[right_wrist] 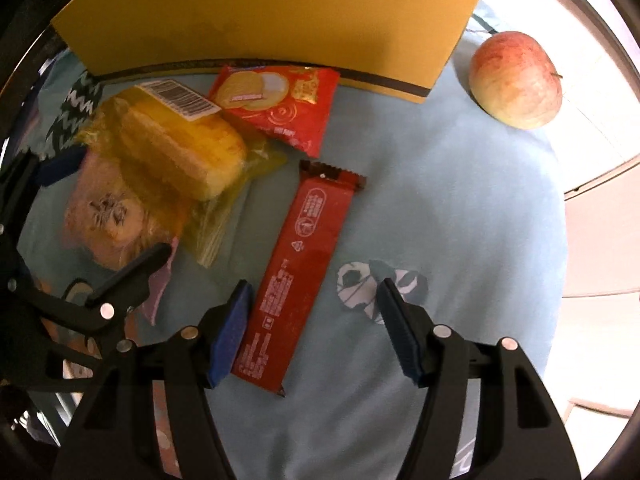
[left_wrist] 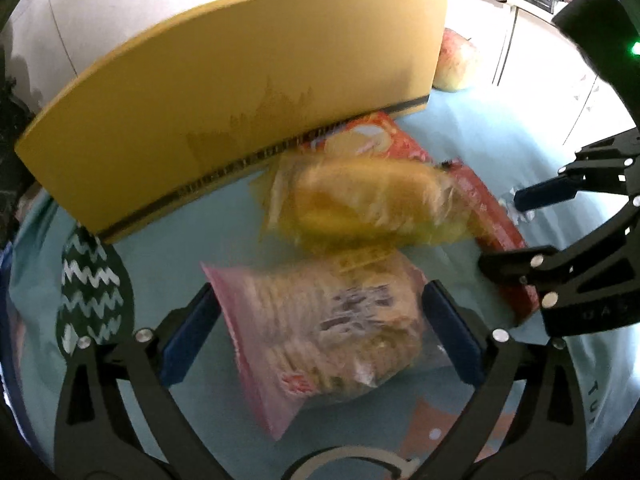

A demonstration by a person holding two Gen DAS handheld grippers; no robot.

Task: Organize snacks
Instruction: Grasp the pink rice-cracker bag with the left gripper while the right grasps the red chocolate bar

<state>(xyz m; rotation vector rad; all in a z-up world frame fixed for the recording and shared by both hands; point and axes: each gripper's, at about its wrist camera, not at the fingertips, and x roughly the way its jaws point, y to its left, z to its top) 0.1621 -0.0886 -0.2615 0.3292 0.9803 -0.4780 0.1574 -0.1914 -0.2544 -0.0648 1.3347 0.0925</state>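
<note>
One yellow box (right_wrist: 280, 20), upright on the blue cloth (right_wrist: 460, 200). Before it, four snacks:
- one red biscuit packet (right_wrist: 280, 108)
- one yellow cake pack (right_wrist: 180, 148)
- one pink cracker bag (left_wrist: 320, 340), between the parted left gripper (left_wrist: 320, 344)
- one red bar (right_wrist: 292, 276), beside the parted, empty right gripper (right_wrist: 316, 324)

One apple (right_wrist: 516, 80) lies right of the box.

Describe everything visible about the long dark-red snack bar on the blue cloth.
The long dark-red bar is a sealed, glossy foil-like wrapper with crimped zigzag ends and small white print. It lies flat on the light-blue cloth, running diagonally. Its near end sits just inside the right gripper's left pad, jaws open, not clamped.
</note>
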